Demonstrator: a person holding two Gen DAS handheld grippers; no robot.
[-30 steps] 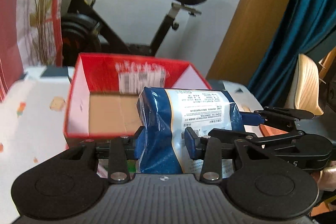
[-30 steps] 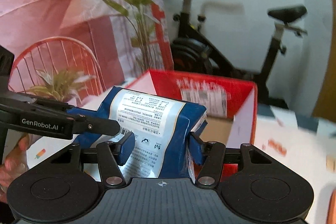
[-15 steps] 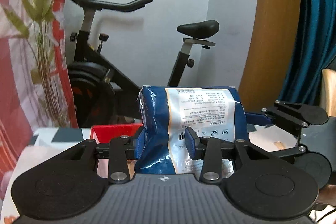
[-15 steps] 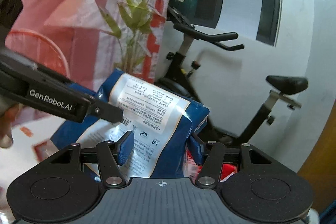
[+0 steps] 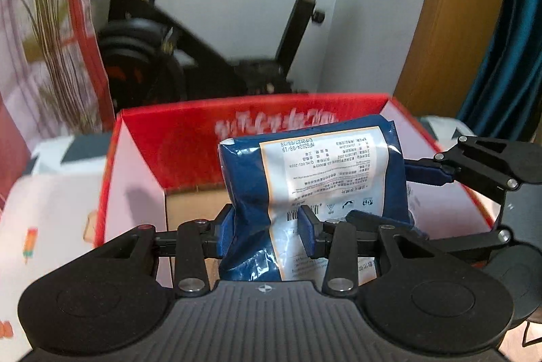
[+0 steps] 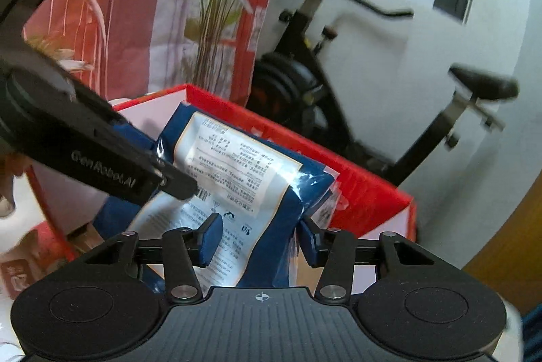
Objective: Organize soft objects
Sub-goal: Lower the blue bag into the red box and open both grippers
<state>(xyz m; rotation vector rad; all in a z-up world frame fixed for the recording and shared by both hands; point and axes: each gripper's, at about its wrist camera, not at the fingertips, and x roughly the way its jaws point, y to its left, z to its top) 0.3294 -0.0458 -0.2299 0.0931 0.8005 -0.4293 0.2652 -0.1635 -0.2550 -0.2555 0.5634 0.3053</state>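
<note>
Two grippers hold blue packet upright over red box.

Soft packet over open cardboard box, between left gripper and right gripper. Exercise bike behind box; plant left of bike.

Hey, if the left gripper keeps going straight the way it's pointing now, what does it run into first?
The left gripper already has the blue package clamped between its pads. Going on, package and gripper would likely reach the cardboard floor of the red box first, though depth is hard to judge.
</note>
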